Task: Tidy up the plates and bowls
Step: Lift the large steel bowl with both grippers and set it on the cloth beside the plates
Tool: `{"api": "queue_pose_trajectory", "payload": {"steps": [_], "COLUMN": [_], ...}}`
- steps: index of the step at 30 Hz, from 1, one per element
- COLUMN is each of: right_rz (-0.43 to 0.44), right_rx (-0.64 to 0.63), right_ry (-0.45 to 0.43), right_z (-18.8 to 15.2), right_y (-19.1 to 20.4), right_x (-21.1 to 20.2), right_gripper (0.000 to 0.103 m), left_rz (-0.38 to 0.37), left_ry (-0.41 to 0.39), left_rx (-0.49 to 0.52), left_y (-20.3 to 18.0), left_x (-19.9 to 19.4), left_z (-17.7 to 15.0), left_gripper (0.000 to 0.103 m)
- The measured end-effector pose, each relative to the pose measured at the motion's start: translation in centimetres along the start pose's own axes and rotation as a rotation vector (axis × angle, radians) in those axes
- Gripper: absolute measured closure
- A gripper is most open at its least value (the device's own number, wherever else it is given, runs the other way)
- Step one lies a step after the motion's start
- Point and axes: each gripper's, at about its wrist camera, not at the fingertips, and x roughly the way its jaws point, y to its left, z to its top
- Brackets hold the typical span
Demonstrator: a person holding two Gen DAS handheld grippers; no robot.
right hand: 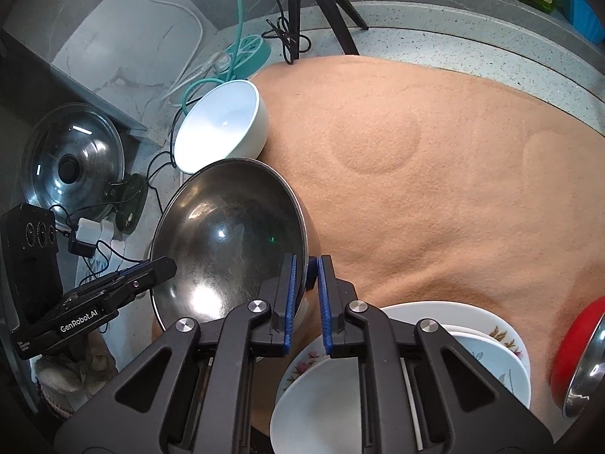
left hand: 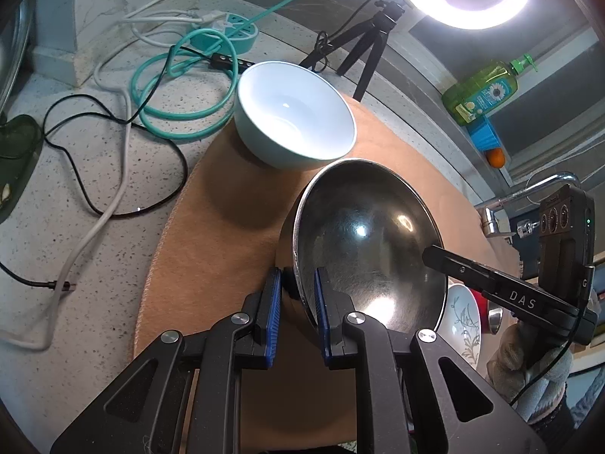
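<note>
A steel bowl (left hand: 374, 242) is held tilted above the tan mat (left hand: 227, 234). My left gripper (left hand: 298, 283) is shut on its near rim, one pad inside and one outside. My right gripper (right hand: 305, 268) is shut on the opposite rim of the same steel bowl (right hand: 227, 234). A white bowl (left hand: 295, 113) stands upright on the mat's far corner, just beyond the steel bowl; it also shows in the right wrist view (right hand: 223, 128). A stack of flowered plates (right hand: 491, 344) lies under my right gripper, and its edge shows in the left wrist view (left hand: 463, 321).
Cables and a teal power strip (left hand: 227, 34) lie on the speckled counter (left hand: 75, 227). A tripod (left hand: 370, 41) stands behind the mat. A glass pot lid (right hand: 72, 162) sits at left. A red-rimmed bowl (right hand: 574, 348) is at right. Green soap bottle (left hand: 484, 94) and faucet (left hand: 525, 196) are nearby.
</note>
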Motion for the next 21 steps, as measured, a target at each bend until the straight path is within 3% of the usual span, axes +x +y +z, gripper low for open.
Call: {"api": "queue_pose_trajectory", "payload": {"steps": [12,21], "right_rz": [-0.001,-0.039], "right_rx": [0.050,0.119], "right_ry": [-0.059,-0.110], "right_z": [0.4,0.9], "right_y": [-2.0,-6.0], "right_x": [-2.9,-5.6], "right_gripper": [0.092,0.091], "left_rz": [-0.018,-0.052], "left_ry": [-0.026,-0.024], "left_rx": [0.076,0.164], "left_y": [-3.8,-8.1], "left_x": [0.2,2.0], "left_z": [2.1,4.0], "left_gripper": [0.088,0.088]}}
